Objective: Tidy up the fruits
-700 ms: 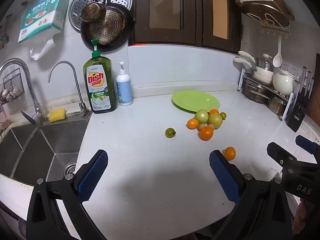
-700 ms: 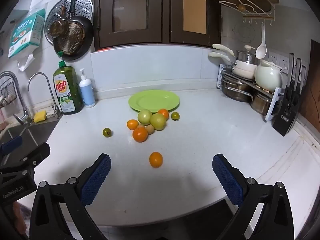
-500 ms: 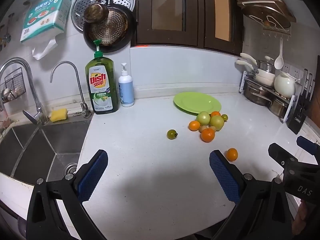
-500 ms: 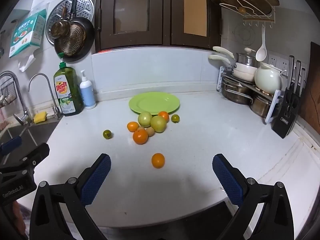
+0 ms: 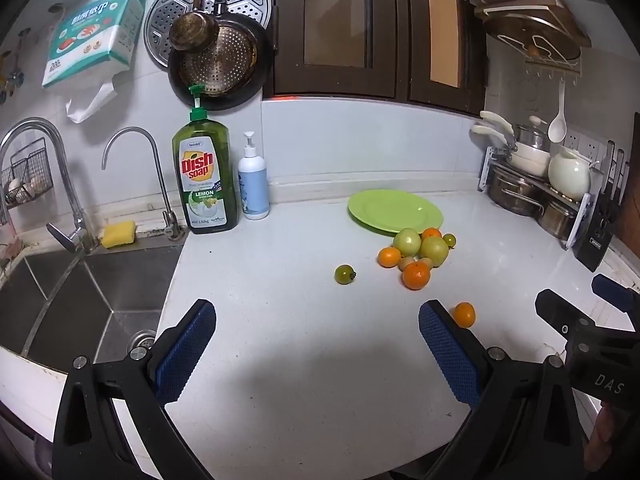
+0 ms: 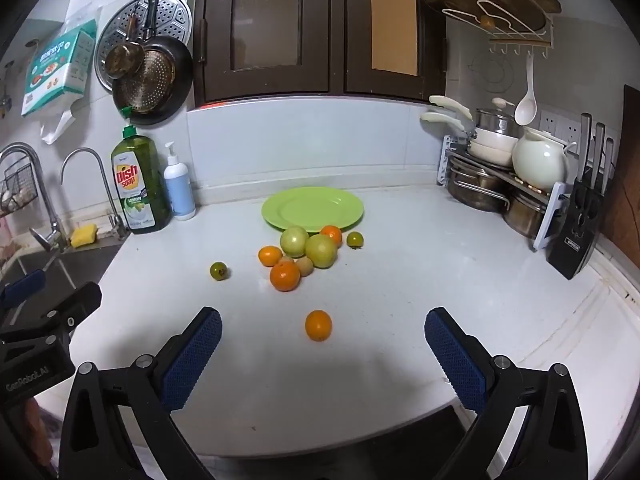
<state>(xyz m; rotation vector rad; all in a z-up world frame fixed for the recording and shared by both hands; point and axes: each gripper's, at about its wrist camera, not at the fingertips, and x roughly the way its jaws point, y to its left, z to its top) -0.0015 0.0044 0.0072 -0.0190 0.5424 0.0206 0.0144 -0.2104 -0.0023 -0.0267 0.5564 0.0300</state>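
A green plate (image 6: 313,207) lies empty at the back of the white counter; it also shows in the left wrist view (image 5: 395,210). Just in front of it is a cluster of fruit (image 6: 308,251): green tomatoes, oranges and small brownish fruits. One small dark green tomato (image 6: 219,270) lies apart to the left, another (image 6: 355,239) to the right. A lone orange (image 6: 318,325) lies nearest, between my right gripper's pads. My right gripper (image 6: 322,354) is open and empty. My left gripper (image 5: 316,350) is open and empty, with the lone orange (image 5: 464,314) beside its right finger.
A sink (image 5: 72,300) with two taps is at the left. Dish soap (image 5: 206,184) and a pump bottle (image 5: 253,180) stand at the back. A pot rack (image 6: 500,184) and a knife block (image 6: 578,216) are at the right. The counter's front edge is close below both grippers.
Both views have shifted slightly; the fruit sits a little lower and closer in the frames. No fruit has moved and both grippers stay open.
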